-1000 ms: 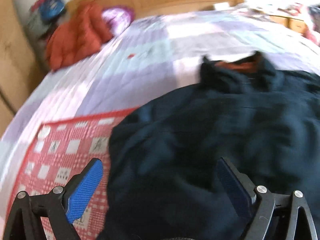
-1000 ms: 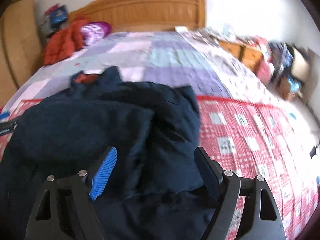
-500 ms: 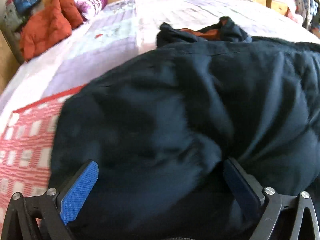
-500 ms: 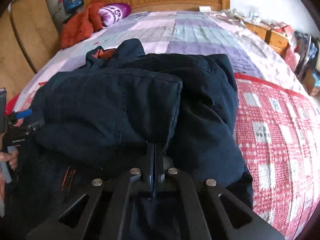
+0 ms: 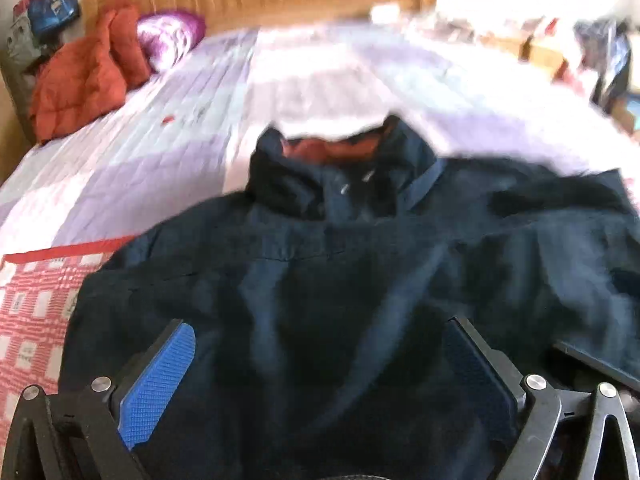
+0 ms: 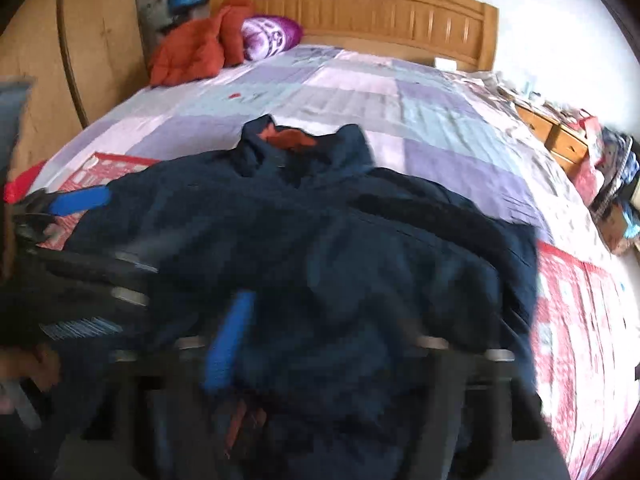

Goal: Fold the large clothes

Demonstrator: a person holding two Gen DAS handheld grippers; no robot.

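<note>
Because both views are motion-blurred, details are read with caution. The bed [image 6: 360, 88], covered by a lilac patchwork quilt, carries a red checked blanket [image 6: 580, 312] at its near end. The dark navy jacket [image 6: 320, 232] lies across both, collar toward the wooden headboard [image 6: 380, 4], an orange lining showing at the neck. Its sleeves appear folded inward over the body, so the step in hand is judged to be the lengthwise fold.

The left gripper [image 5: 320, 364] hovers at the jacket's near edge, jaws spread wide and empty. The right gripper [image 6: 320, 344] is blurred; its jaws appear parted over the cloth, gripping nothing visible.

Next move, as judged: close each set of jaws on the near hem, one per side, then carry it toward the collar.

An orange padded garment [image 6: 192, 52] and a purple pillow [image 6: 272, 36] lie by the headboard, well apart.
</note>
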